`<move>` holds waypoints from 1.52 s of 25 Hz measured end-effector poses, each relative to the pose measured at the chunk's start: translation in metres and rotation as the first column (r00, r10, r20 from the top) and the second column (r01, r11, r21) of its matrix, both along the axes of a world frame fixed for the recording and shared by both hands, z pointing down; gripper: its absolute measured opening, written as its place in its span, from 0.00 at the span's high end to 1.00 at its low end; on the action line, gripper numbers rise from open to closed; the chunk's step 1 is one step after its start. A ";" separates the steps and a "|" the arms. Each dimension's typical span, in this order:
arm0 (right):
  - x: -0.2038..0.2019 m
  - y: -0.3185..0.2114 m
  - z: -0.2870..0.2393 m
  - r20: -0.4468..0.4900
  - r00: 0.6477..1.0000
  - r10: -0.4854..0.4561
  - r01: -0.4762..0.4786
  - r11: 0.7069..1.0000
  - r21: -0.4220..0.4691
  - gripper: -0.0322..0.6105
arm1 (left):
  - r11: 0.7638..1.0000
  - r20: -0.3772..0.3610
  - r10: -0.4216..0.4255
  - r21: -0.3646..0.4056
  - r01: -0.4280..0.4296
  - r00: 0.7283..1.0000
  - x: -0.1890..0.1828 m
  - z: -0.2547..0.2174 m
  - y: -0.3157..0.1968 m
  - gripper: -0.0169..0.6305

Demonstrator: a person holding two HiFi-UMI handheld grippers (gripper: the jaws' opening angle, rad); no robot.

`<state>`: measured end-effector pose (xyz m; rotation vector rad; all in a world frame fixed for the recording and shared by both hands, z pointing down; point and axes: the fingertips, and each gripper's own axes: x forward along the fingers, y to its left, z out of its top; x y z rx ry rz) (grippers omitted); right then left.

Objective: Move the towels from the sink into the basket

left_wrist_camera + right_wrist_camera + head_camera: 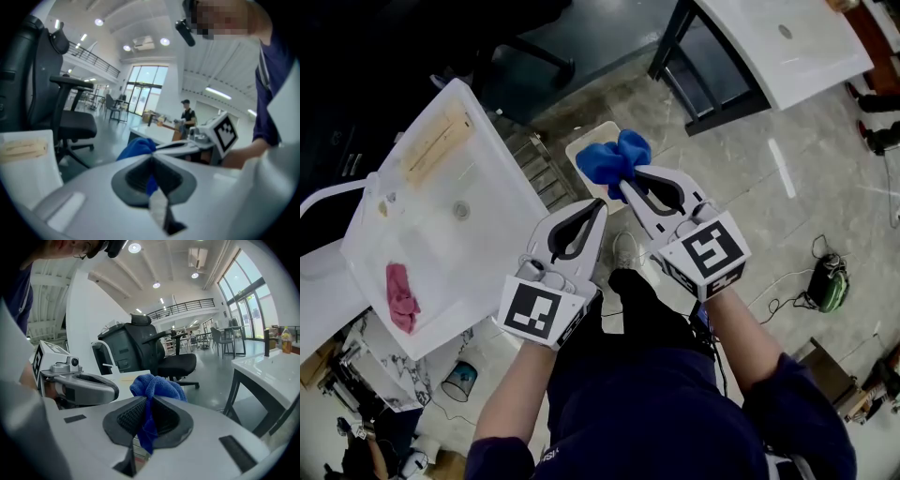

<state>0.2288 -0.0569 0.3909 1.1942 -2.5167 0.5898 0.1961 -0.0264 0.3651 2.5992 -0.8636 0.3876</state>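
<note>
A pink towel (401,298) lies in the near end of the white sink (502,150) at the left of the head view. My right gripper (625,185) is shut on a bunched blue towel (612,157), which hangs over a small pale basket (583,141) on the floor. In the right gripper view the blue towel (157,386) bulges out past the closed right gripper (149,400) and a strip trails down between the pads. My left gripper (601,206) is beside it, shut and holding nothing. In the left gripper view the left gripper (151,158) shows the blue towel (136,147) beyond its tips.
A beige wooden piece (439,142) rests at the sink's far end, near the drain (461,210). A second white basin on a black frame (787,42) stands at the upper right. A black office chair (140,350) is behind the sink. A green device with cables (831,283) lies on the floor at right.
</note>
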 end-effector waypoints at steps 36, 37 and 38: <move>0.040 0.018 0.249 -0.057 0.997 0.053 -0.062 0.984 -0.169 0.89 | 0.981 0.047 -0.087 -0.169 0.094 0.995 0.044 0.238 0.045 0.96; 0.039 0.015 0.259 -0.058 0.997 0.053 -0.063 0.983 -0.172 0.90 | 0.980 0.054 -0.089 -0.171 0.097 0.995 0.043 0.245 0.043 0.96; 0.039 0.013 0.268 -0.060 0.997 0.053 -0.063 0.982 -0.176 0.89 | 0.980 0.061 -0.090 -0.174 0.099 0.994 0.042 0.253 0.042 0.96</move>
